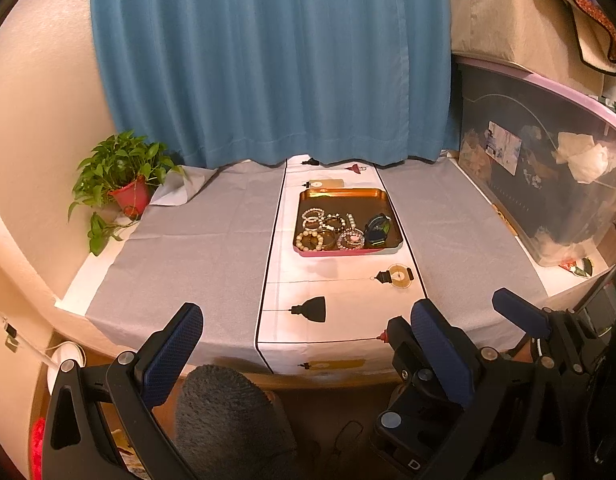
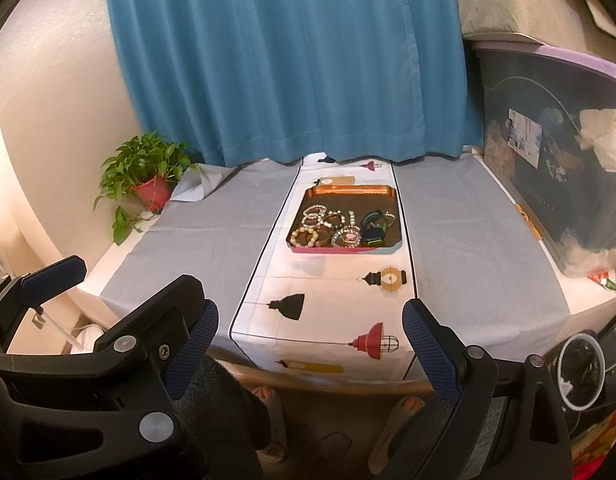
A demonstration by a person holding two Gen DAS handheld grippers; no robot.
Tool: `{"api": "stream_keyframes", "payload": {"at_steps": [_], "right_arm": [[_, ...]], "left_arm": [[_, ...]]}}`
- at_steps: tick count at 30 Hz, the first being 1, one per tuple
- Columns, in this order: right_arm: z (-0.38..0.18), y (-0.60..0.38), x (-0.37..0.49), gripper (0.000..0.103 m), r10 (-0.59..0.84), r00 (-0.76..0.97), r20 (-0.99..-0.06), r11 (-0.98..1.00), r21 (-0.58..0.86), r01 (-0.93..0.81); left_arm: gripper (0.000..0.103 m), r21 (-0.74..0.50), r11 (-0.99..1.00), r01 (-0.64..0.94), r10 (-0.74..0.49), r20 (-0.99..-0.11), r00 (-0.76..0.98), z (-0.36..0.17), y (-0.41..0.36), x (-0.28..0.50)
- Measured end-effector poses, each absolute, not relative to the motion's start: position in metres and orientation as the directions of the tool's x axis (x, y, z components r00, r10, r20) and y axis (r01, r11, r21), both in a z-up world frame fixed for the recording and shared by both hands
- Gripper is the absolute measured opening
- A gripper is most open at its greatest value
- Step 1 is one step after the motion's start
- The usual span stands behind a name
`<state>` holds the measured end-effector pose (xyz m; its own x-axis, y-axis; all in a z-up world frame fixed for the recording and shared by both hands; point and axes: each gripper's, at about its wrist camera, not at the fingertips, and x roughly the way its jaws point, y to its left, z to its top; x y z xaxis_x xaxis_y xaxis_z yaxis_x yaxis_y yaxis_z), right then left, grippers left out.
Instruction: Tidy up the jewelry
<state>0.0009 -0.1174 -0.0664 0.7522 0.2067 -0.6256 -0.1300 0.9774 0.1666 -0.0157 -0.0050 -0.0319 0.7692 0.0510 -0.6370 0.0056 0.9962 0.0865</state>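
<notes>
Your left gripper (image 1: 303, 344) and right gripper (image 2: 310, 344) both gape wide and empty, while the tray (image 1: 344, 194) of bracelets (image 1: 332, 230) lies well ahead at twelve o'clock, about equally reachable.

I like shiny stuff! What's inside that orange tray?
The tray holds beaded bracelets bunched at its near edge, with a dark watch on the right. Whatever lies beneath the pile is hidden.

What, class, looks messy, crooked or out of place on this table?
The bracelets and a dark watch lie jumbled, overlapping, in the near half of the tray. At the far left, the grey cloth's corner is folded up beside the potted plant.
</notes>
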Motion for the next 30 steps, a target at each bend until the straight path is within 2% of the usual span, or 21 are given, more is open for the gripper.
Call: {"api": "stream_keyframes", "payload": {"at_steps": [30], "right_arm": [[-0.0694,-0.1116,0.0015,0.093,0.212,0.752,-0.624,0.977,0.166,-0.137]], "left_arm": [[0.103,0.096,0.995,0.007,0.056,-0.639,0.768,-0.0313,0.0008,-0.0135]]}}
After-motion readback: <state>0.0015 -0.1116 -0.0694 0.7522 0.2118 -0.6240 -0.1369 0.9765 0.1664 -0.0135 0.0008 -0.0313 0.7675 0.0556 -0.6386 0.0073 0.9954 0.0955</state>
